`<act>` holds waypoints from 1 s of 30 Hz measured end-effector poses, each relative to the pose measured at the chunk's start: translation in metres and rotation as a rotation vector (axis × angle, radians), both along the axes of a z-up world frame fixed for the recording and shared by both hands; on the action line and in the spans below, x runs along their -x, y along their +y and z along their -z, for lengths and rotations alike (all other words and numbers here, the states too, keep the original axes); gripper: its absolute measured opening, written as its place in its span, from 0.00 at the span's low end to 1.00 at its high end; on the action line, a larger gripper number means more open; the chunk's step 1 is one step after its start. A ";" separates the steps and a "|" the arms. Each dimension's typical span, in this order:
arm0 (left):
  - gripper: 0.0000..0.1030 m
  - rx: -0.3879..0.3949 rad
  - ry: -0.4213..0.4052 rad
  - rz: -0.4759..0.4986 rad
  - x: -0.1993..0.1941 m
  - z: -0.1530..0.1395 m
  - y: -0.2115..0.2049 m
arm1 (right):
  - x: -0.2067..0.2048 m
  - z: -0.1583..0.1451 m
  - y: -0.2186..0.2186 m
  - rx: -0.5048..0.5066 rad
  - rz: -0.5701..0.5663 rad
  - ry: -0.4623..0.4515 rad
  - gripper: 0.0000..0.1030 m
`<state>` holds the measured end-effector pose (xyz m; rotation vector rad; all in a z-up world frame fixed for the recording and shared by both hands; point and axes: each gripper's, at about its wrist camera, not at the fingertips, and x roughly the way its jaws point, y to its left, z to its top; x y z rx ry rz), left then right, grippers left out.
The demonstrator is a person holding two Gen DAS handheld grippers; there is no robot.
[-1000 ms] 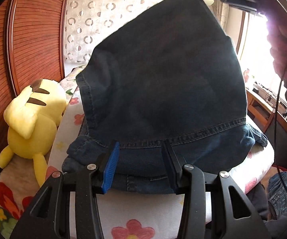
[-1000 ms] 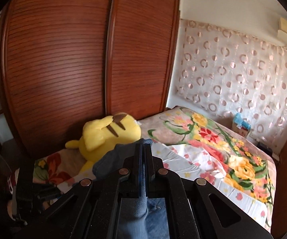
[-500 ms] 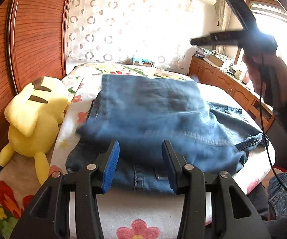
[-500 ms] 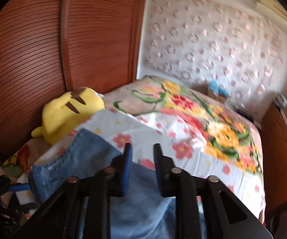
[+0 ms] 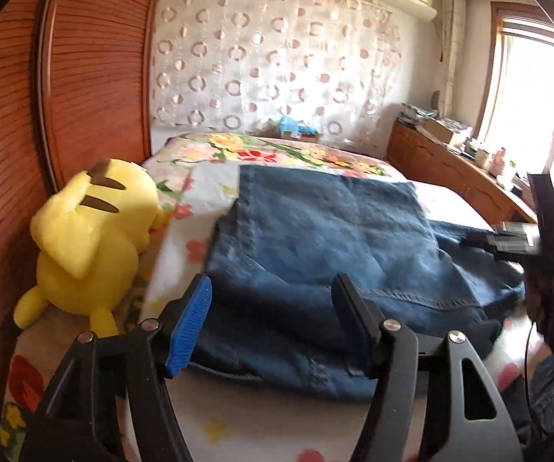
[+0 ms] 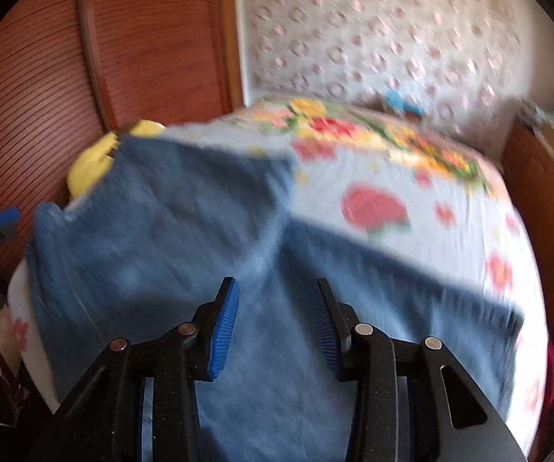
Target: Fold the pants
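Blue denim pants (image 5: 327, 238) lie folded over on the flowered bed (image 5: 261, 419), the upper layer resting on the lower. My left gripper (image 5: 273, 319) hovers just in front of the near edge of the pants, its jaws opening, with nothing pinched between the pads. In the right wrist view the pants (image 6: 184, 238) spread below my right gripper (image 6: 275, 319), whose jaws are opening above the cloth without pressing on it. The right gripper (image 5: 507, 238) also shows at the right edge of the left wrist view, held by a hand near the pants' right side.
A yellow plush toy (image 5: 88, 238) sits at the left of the bed against the wooden wardrobe (image 5: 65, 77). A wooden sideboard (image 5: 450, 169) with clutter runs along the right under the window. A patterned curtain (image 5: 269, 61) hangs behind the bed.
The right gripper let go of the raised pant leg and came down; the denim dropped flat onto the lower layer. Both grippers' jaws have widened. The left gripper shifted slightly.
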<state>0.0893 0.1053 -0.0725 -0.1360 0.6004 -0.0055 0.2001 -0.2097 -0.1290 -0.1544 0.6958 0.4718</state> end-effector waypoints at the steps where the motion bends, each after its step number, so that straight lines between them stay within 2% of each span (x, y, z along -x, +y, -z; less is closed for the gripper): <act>1: 0.64 -0.010 0.009 -0.008 -0.004 0.002 0.001 | -0.002 0.007 -0.006 -0.014 0.014 0.019 0.40; 7: 0.61 0.001 0.056 -0.021 -0.025 0.016 0.009 | -0.005 0.022 -0.015 -0.040 0.058 0.058 0.40; 9: 0.51 0.000 0.073 -0.018 -0.028 0.022 0.008 | -0.008 0.028 -0.011 -0.024 0.061 0.051 0.40; 11: 0.44 -0.008 0.082 -0.010 -0.029 0.026 0.008 | -0.007 0.029 -0.007 -0.014 0.062 0.043 0.40; 12: 0.33 -0.010 0.085 -0.006 -0.029 0.027 0.007 | -0.006 0.030 -0.006 -0.010 0.062 0.042 0.40; 15: 0.09 -0.014 0.102 0.010 -0.027 0.031 0.005 | -0.004 0.031 -0.002 0.008 0.056 0.037 0.44; 18: 0.05 -0.024 0.072 0.000 -0.013 0.023 0.004 | 0.001 0.035 0.000 0.025 0.050 0.030 0.46; 21: 0.05 0.013 0.004 -0.024 0.012 0.007 0.009 | 0.004 0.039 0.000 0.035 0.040 0.026 0.49; 23: 0.05 0.015 -0.011 -0.041 0.022 0.002 0.011 | 0.004 0.039 -0.001 0.032 0.035 0.027 0.50; 29: 0.05 0.001 0.055 -0.060 0.022 0.018 0.015 | 0.003 0.041 0.003 0.057 0.027 0.021 0.54; 30: 0.08 -0.008 0.063 -0.059 0.021 0.019 0.013 | 0.003 0.041 0.006 0.067 0.026 0.018 0.54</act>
